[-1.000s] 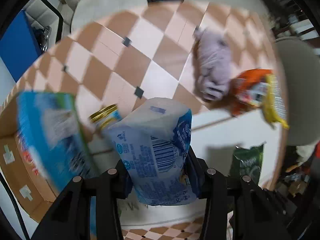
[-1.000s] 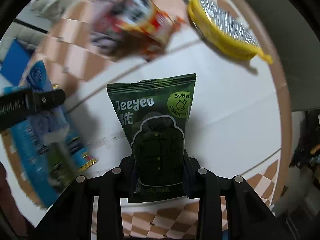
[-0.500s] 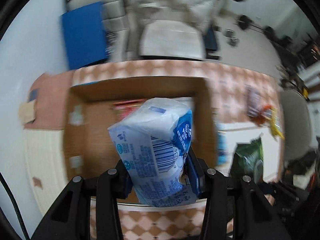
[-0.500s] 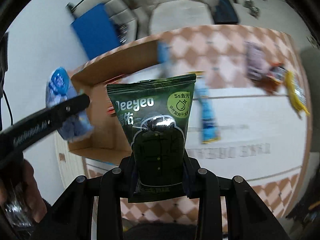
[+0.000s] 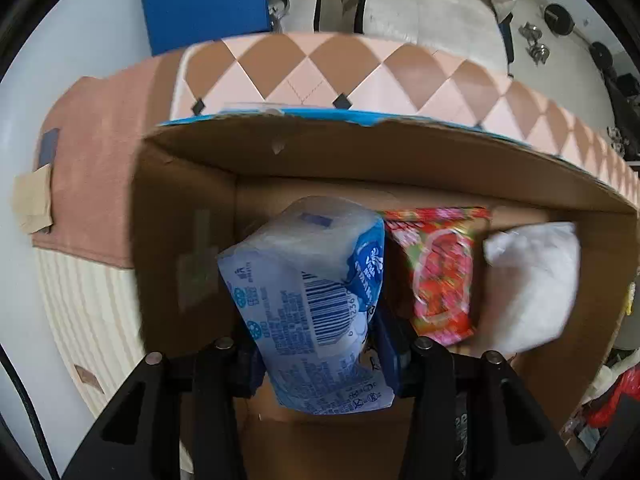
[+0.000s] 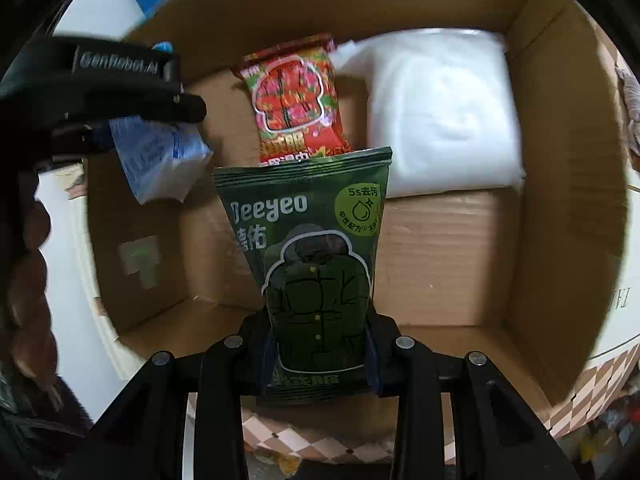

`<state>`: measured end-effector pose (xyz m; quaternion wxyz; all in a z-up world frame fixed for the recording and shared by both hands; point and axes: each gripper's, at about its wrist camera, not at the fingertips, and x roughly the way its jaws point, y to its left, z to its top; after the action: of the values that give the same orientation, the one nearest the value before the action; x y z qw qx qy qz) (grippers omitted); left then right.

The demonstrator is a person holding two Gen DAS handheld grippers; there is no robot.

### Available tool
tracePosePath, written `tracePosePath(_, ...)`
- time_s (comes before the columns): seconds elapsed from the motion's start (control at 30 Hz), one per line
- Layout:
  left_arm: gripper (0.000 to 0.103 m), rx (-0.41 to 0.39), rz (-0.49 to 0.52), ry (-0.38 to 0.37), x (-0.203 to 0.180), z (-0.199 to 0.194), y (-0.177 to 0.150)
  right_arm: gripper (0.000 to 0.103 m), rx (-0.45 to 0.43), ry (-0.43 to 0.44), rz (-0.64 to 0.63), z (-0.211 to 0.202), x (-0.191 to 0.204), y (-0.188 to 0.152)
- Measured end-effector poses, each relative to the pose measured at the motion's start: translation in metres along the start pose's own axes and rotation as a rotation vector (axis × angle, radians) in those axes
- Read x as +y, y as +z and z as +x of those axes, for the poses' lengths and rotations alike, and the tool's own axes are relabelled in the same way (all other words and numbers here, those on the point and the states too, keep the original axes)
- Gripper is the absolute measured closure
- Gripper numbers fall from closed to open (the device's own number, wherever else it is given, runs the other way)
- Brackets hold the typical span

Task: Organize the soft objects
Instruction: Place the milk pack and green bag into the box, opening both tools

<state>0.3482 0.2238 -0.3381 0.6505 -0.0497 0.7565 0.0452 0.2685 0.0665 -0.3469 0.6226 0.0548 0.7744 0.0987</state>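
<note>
Your left gripper (image 5: 320, 354) clamps the blue tissue pack (image 5: 316, 312); your right gripper (image 6: 318, 354) clamps the green pouch (image 6: 316, 264), red packet (image 6: 298, 100) at twelve o'clock in the cardboard box (image 6: 448, 256).

Blue-white pack (image 5: 316, 304), dark green pouch (image 6: 316, 264), red packet (image 6: 296, 96), brown box (image 6: 440, 256)

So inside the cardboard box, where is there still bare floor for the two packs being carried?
The cardboard box has bare floor in front of the white pack, out to the right wall, and on the left below the blue tissue pack. The far side is crowded: red pack and white pack lie side by side. The green Deeyeo pack hides the middle.
</note>
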Motion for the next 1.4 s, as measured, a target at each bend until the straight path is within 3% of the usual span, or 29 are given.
tracePosePath(0.23,0.054,0.063,0.016,-0.023,0.006,0.028,0.01,0.065,0.041,-0.048,0.009,0.032,0.009,0.009)
tracePosePath(0.27,0.052,0.074,0.012,-0.039,0.007,0.029,0.01,0.061,0.045,-0.053,0.005,0.034,0.011,0.009)
tracePosePath(0.3,0.051,0.084,0.005,-0.066,0.008,0.029,0.009,0.056,0.049,-0.059,-0.003,0.035,0.012,0.009)
tracePosePath(0.37,0.046,0.071,0.005,-0.096,0.013,0.028,0.005,0.014,0.037,-0.057,-0.013,0.03,0.013,0.008)
tracePosePath(0.5,0.033,0.041,0.025,-0.11,0.011,0.016,-0.006,0.01,-0.002,-0.074,-0.039,0.012,0.016,0.001)
tracePosePath(0.53,0.025,0.038,0.031,-0.11,0.009,0.014,-0.009,0.007,-0.013,-0.081,-0.044,0.007,0.017,-0.001)
tracePosePath(0.57,0.008,0.028,0.044,-0.089,0.006,0.012,-0.012,0.0,-0.025,-0.087,-0.048,0.003,0.018,-0.002)
tracePosePath(0.63,0.002,0.004,0.053,-0.056,0.004,0.007,-0.016,0.0,-0.053,-0.103,-0.054,-0.005,0.018,-0.003)
tracePosePath(0.87,0.001,-0.073,0.039,-0.043,-0.005,-0.023,-0.041,0.0,-0.117,-0.141,-0.065,-0.03,0.012,-0.018)
tracePosePath(1.17,0.001,-0.208,0.003,-0.071,0.006,-0.07,-0.113,0.0,-0.211,-0.164,-0.1,-0.07,0.003,-0.055)
tracePosePath(1.4,0.001,-0.342,-0.028,-0.037,0.011,-0.105,-0.173,0.0,-0.295,-0.161,-0.124,-0.098,-0.004,-0.092)
